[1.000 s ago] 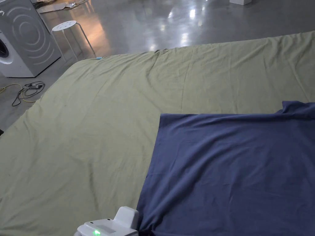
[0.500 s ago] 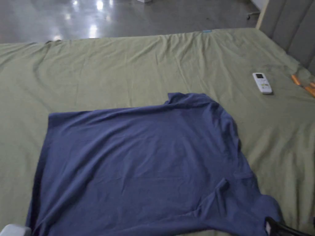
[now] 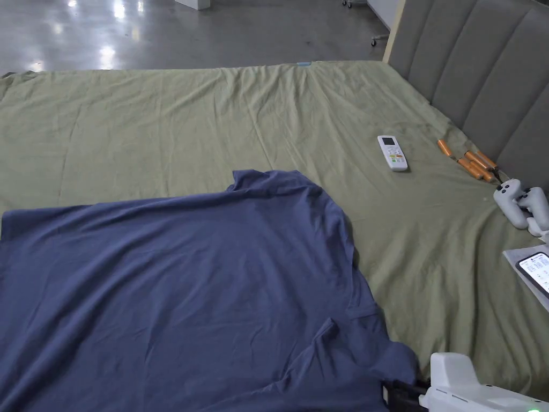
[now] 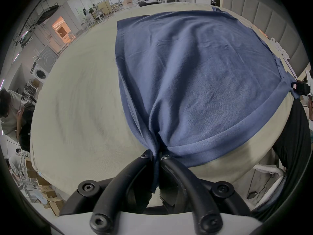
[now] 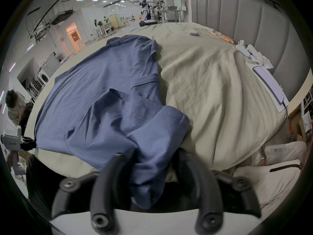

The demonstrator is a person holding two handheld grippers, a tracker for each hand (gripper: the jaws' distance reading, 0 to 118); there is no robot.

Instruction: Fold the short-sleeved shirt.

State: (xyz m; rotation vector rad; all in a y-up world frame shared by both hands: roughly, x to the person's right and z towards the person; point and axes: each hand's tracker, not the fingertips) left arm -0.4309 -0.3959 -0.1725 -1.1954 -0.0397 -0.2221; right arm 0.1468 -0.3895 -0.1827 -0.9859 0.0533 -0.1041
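Shirt [image 3: 177, 289] hem — cut off left

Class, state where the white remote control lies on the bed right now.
In the head view the remote control lies on the green sheet, upper right, beyond the shirt, left of the orange sticks.

the short-sleeved shirt [image 3: 187, 289] is plain dark blue, of soft knit cloth, and lies spread wide over a pale green bed sheet [image 3: 214, 118], lengthwise across the bed. its body is mostly flat, with shallow creases running across it. the straight hem edge [image 4: 118, 55] faces the left side and the collar end faces the right. the far sleeve [image 3: 268, 179] pokes out flat along the far edge. the near sleeve [image 5: 159, 130] is rumpled, its stitched cuff turned up, and part of it bunches into a loose fold at the near edge. the near hem corner [image 4: 156, 147] is gathered into a tight pinch, with folds fanning out from it across the cloth.
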